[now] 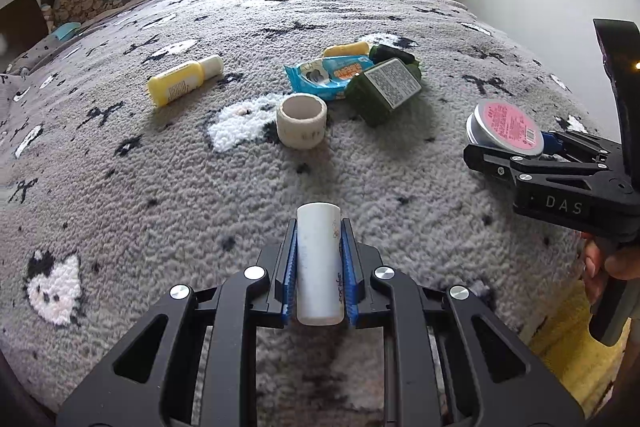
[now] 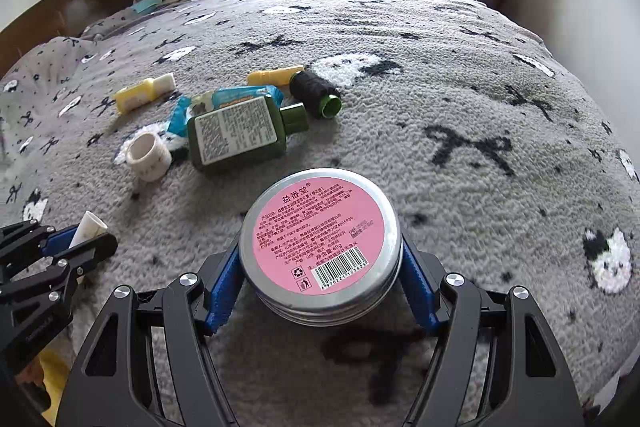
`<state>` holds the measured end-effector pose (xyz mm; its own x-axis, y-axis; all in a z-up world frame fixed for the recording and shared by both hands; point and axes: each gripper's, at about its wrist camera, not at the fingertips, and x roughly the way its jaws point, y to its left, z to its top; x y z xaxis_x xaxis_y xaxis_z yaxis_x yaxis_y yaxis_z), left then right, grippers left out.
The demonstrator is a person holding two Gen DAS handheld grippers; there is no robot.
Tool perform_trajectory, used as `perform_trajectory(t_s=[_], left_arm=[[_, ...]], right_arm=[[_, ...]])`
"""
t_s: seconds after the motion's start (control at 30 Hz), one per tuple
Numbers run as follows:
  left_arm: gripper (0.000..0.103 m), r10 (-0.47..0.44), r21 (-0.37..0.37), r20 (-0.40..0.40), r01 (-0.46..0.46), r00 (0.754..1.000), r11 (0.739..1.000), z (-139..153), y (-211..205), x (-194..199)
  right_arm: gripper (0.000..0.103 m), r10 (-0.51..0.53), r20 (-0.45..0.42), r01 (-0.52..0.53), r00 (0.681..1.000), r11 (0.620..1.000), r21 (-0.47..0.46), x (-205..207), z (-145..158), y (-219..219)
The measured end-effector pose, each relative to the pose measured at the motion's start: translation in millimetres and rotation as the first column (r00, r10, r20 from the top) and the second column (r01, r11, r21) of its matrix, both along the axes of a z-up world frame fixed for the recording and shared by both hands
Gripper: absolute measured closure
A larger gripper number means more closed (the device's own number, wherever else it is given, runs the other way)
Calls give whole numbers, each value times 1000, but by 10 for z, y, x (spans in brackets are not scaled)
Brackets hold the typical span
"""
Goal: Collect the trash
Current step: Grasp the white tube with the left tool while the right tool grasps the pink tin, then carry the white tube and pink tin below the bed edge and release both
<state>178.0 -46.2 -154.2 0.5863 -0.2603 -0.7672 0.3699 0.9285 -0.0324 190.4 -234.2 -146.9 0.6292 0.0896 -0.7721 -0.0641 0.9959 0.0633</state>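
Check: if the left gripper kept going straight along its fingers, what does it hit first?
Probably bare blanket. The left gripper, shut on the white tube, points steeply down at it. The tape roll lies further along that line, though depth is unclear.

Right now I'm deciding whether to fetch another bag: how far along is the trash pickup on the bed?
No finished pile or bin shows. In hand: left gripper clamps a white tube; right gripper clamps a pink-labelled tin. Left on the blanket: yellow bottle, tape roll, blue wrapper, green bottle, thread spool, small yellow tube.
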Motion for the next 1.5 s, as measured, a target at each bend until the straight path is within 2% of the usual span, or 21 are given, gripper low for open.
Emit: perform_trajectory(t_s=[0.4, 0.57, 0.7, 0.97, 1.1, 1.23, 1.5], left_arm=[[85, 19, -53, 80, -15, 997, 998, 313, 147, -961], [85, 18, -47, 87, -14, 996, 999, 283, 175, -1331], [85, 4, -36, 47, -2, 999, 999, 77, 157, -1567], [85, -8, -22, -115, 5, 993, 1000, -590, 125, -1830], [85, -22, -39, -215, 14, 976, 999, -899, 120, -1866], [85, -30, -22, -288, 25, 957, 999, -1180, 90, -1881], [85, -8, 21, -381, 17, 925, 1000, -1589, 48, -1853]], right_arm=[[32, 52, 106, -52, 993, 999, -7, -1035, 326, 108], [32, 85, 95, -85, 992, 996, 1, -1442, 237, 152], [32, 102, 50, -102, 994, 995, 1, -1668, 47, 185], [32, 102, -74, -99, 992, 994, 37, -1904, -418, 226], [32, 118, -160, -110, 980, 992, 58, -1942, -717, 291], [32, 136, -237, -122, 962, 990, 73, -1926, -956, 352], [32, 147, -363, -121, 920, 988, 94, -1878, -1355, 428]])
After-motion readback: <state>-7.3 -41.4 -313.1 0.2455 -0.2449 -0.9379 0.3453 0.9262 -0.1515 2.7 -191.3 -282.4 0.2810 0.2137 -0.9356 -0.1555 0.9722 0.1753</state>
